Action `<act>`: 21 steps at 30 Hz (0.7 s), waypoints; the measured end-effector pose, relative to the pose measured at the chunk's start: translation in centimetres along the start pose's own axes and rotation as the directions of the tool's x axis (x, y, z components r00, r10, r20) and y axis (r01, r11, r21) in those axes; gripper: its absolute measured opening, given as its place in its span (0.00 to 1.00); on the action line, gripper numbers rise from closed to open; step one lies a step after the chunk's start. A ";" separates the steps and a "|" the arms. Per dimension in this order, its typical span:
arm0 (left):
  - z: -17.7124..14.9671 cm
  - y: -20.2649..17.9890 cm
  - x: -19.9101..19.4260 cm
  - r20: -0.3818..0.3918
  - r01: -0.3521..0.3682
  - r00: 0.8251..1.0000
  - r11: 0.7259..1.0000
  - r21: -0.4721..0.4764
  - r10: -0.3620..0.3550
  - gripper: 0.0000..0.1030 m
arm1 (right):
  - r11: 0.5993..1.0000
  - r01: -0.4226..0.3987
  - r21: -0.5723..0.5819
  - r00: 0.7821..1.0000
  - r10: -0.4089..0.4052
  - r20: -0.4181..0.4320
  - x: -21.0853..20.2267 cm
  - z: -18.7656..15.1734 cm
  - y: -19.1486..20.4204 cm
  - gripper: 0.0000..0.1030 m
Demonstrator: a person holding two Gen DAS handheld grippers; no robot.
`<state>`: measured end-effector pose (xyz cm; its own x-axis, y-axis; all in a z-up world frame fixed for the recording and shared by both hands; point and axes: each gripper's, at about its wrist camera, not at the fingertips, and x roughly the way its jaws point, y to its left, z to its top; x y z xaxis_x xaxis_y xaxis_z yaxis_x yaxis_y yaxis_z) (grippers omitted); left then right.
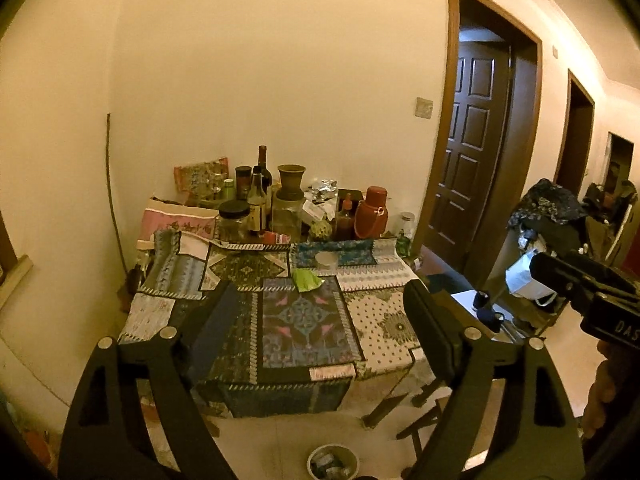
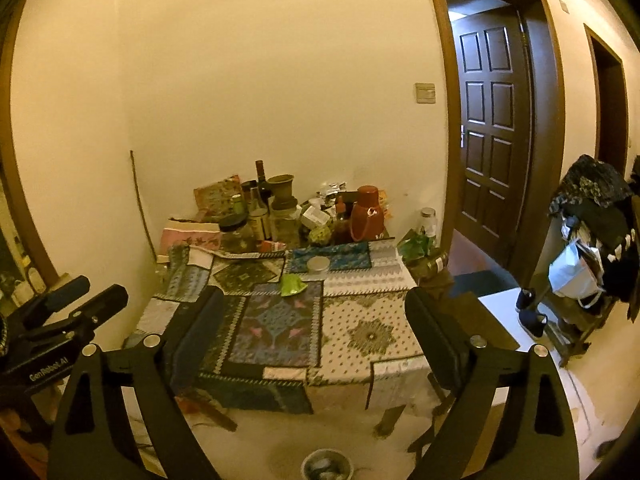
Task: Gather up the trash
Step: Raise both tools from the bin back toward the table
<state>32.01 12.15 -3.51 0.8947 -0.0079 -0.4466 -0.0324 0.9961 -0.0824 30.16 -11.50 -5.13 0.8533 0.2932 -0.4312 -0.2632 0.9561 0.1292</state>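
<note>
A crumpled green wrapper lies on the patchwork-covered table, just in front of a small round whitish lid. On the floor in front of the table stands a small round bin with scraps inside. My left gripper is open and empty, held above the table's near side, short of the wrapper. My right gripper is open and empty too, beside it at a similar height. Each gripper shows at the edge of the other's view.
Bottles, jars, a clay vase and a red thermos crowd the back of the table against the wall. A dark door stands open at right. Further right are a rack with clothes and bags, and a low white surface.
</note>
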 end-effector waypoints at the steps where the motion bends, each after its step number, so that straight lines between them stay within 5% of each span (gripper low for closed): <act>1: 0.4 -0.4 0.8 0.000 -0.007 1.000 1.000 0.004 0.007 0.82 | 1.000 -0.005 -0.008 1.000 0.005 -0.001 0.8 0.7 -0.6 0.87; 13: 6.9 -4.8 12.0 -0.004 -0.077 0.997 0.996 -0.040 0.076 0.82 | 0.995 -0.063 -0.075 0.998 0.064 0.001 8.3 7.9 -7.0 0.87; 21: 7.0 -5.4 17.9 -0.093 -0.162 0.983 0.986 -0.030 0.158 0.82 | 0.990 -0.108 -0.086 0.992 0.101 -0.072 14.0 8.5 -8.8 0.87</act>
<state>51.33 7.23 -4.86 0.8329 0.1418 -0.5350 -0.1898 0.9812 -0.0355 48.29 -15.79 -4.72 0.7875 0.3877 -0.4791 -0.3913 0.9151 0.0973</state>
